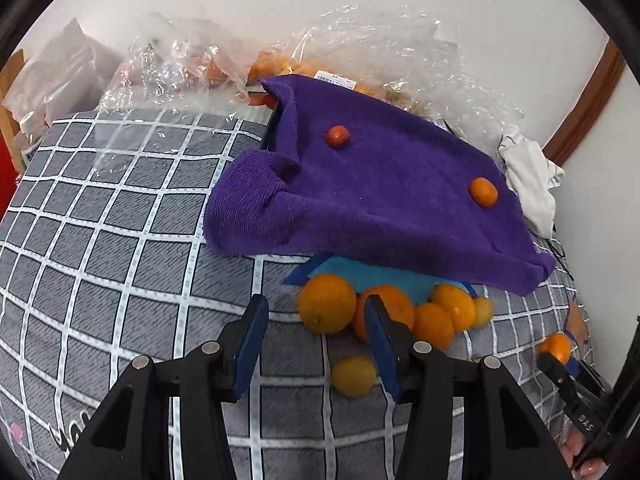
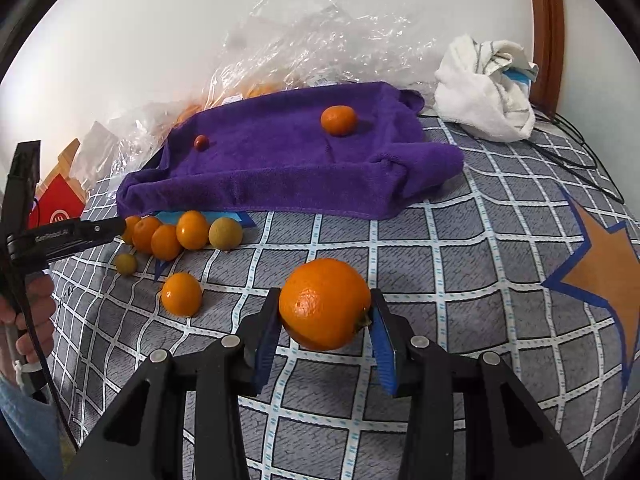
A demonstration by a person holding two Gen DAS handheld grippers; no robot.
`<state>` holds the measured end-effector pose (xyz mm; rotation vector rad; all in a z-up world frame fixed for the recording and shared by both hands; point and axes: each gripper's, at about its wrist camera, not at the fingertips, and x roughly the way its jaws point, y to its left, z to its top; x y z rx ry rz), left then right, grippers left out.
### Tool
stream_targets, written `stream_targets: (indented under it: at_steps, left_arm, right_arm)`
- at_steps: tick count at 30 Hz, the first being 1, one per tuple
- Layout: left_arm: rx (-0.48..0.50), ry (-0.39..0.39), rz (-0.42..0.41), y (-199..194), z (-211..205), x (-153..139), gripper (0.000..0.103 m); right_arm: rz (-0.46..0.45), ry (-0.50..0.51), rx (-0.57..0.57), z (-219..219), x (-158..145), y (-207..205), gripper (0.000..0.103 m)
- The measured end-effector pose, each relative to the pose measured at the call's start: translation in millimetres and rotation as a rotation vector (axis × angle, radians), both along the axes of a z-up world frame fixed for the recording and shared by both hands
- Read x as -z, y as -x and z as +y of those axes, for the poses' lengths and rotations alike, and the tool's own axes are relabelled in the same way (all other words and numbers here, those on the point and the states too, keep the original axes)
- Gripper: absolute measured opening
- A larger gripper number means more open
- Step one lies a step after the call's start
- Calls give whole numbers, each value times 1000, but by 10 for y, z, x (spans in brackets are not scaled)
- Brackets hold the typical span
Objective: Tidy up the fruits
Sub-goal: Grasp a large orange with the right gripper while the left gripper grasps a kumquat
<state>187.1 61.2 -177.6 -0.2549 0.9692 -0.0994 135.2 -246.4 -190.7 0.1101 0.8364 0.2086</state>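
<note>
- The right gripper [image 2: 325,312] sits at lower centre of the right wrist view, its blue pads [image 2: 266,344] pressed against both sides of a large orange [image 2: 325,304], which it grips above the grey checked bedcover [image 2: 460,240].
- The left gripper [image 1: 316,332] at lower centre of the left wrist view has its jaws apart with nothing between them; behind its right finger lies one orange of the row [image 1: 394,308].
- A row of oranges [image 2: 166,236] runs along the front edge of the purple towel [image 2: 288,160] at centre left of the right view, over a blue sheet [image 1: 360,276] that pokes out from under the towel.
- A paler yellowish fruit [image 2: 226,233] ends that row on the right, and another small one [image 2: 126,263] lies just in front of it.
- One loose orange [image 2: 182,294] rests alone on the cover, left of the held fruit.
- On the towel sit a small orange [image 2: 339,120] and a tiny red fruit [image 2: 201,142], well apart.
- Crinkled clear plastic bags [image 1: 384,40] lie behind the towel against the wall; they seem to hold more orange fruit, though the glare makes that hard to confirm.
- A crumpled white cloth [image 2: 484,92] lies at upper right.
- A person's hand [image 2: 36,312] holds the left tool at the left edge of the right view.
</note>
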Motion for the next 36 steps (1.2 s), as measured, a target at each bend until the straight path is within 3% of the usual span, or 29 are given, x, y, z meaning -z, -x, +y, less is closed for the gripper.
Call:
stream_targets:
  at_steps: [11,14,16,20,25,36]
  left_arm:
    - [21,-1,7,-88,-50,82,47]
    - [52,73,9,-103,-4,93,31]
    - [52,87,16,-101,13,90,31]
    - [45,34,-8,-24,15,22,31]
    - [44,-91,-10,-20,-42,41,31]
    - [37,-75,4,-18,-13,94,31]
  right_arm:
    - [15,3,0,38,-62,-124,42]
    - [9,-3,-5,69,-77,-139,42]
    - [14,-5,-9,89,-74,-153,42]
    - [16,5,-14,105,-70,-173,42]
    - [13,-6,-4,80,-70,-170,42]
    - [13,-8,-5,96,-87,-168,42]
